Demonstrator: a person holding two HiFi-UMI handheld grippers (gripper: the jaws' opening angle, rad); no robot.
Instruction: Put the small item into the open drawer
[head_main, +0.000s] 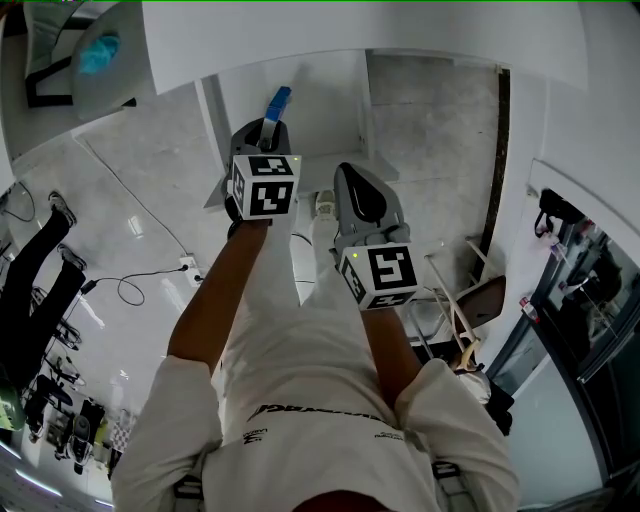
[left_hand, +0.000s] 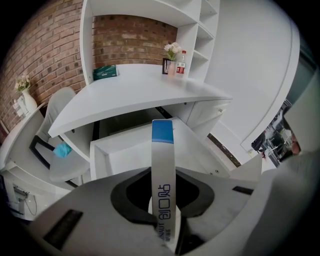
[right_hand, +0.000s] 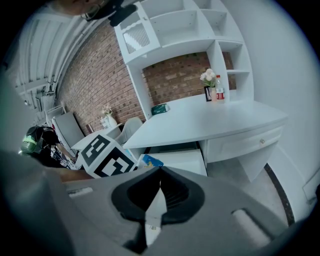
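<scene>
1. Head view: the person holds both tools out in front, side by side. The left tool (head_main: 270, 125) clenches a slim box (head_main: 277, 101), whose blue end pokes forward toward the white desk (head_main: 350, 30). The right tool (head_main: 352, 180) sits just beside it.
2. Left gripper view: the jaws press on both sides of the slim box, which stands lengthwise between them. Its blue end points over the open drawer (left_hand: 125, 150) under the desk, and the box is not in the drawer.
3. Right gripper view: the right tool's jaws meet at their tips with nothing gripped. The left tool's marker cube (right_hand: 105, 155) shows at left, near the drawer.
</scene>
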